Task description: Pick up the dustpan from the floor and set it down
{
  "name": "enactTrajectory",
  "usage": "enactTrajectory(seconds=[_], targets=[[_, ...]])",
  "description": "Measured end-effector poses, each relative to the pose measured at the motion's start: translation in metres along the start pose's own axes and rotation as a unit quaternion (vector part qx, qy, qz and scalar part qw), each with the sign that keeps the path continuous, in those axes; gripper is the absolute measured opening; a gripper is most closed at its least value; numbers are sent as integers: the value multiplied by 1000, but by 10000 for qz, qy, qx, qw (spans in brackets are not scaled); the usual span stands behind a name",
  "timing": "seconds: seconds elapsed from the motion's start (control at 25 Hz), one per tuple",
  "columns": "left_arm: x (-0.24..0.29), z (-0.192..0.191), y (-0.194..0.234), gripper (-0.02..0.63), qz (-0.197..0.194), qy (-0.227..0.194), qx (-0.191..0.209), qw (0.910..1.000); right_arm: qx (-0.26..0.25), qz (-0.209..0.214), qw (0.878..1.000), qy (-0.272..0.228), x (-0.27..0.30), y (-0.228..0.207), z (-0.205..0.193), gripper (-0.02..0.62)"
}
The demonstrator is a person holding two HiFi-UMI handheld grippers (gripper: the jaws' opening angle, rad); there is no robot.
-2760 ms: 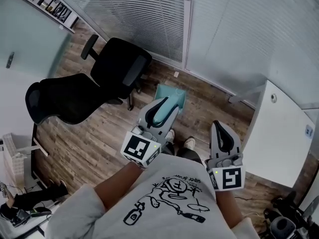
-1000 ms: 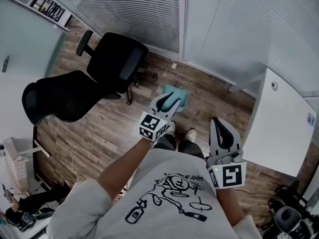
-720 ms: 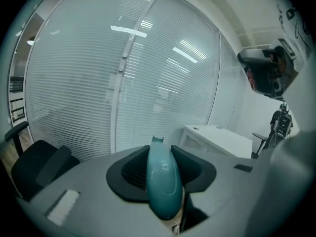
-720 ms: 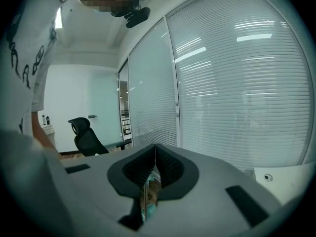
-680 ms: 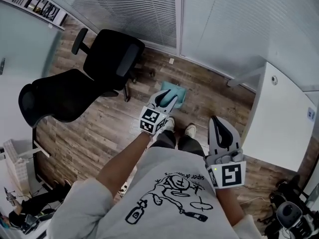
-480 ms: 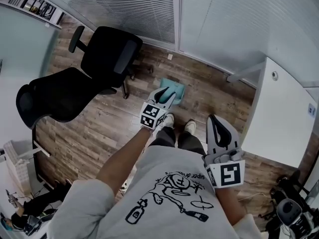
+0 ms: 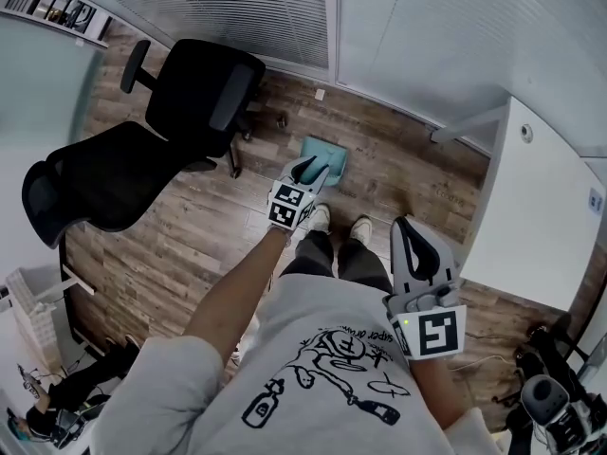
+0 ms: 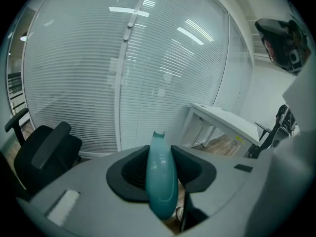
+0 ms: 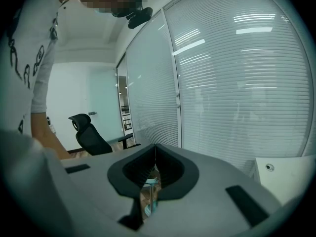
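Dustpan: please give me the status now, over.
Left gripper shut on dustpan handle. Right gripper shut, empty. Dustpan low over wood floor, contact unclear. Black chair beside it, apart.

Bare wood floor [image 7: 408,178] open between black office chairs [image 7: 194,98] at its left side and white desk [image 7: 541,216] at its right, glass wall with blinds [image 7: 237,8] closing the far edge, dustpan [image 7: 321,150] mid-gap, just ahead of the person's shoes [image 7: 358,227], clear boards either side.

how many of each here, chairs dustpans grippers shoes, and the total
black office chairs: 2
teal dustpan: 1
grippers, left gripper and right gripper: 2
shoes: 2
total: 7
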State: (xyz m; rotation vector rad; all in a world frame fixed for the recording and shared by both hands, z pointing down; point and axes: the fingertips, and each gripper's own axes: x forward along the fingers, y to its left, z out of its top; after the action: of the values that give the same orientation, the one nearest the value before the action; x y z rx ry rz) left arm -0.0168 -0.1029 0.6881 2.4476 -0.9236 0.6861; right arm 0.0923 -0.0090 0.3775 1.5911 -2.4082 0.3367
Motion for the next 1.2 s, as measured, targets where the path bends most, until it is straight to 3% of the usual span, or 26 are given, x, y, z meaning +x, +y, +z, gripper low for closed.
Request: enactTrajectory(seconds=[0.48,1.2], targets=[[8,-27,18,132,204,259,-184,9993,49,45,10000,67,8,1,-7,3],[-43,-100,22,133,379,1074,-377,9928,4,288,9996,13,18,7,0,3]])
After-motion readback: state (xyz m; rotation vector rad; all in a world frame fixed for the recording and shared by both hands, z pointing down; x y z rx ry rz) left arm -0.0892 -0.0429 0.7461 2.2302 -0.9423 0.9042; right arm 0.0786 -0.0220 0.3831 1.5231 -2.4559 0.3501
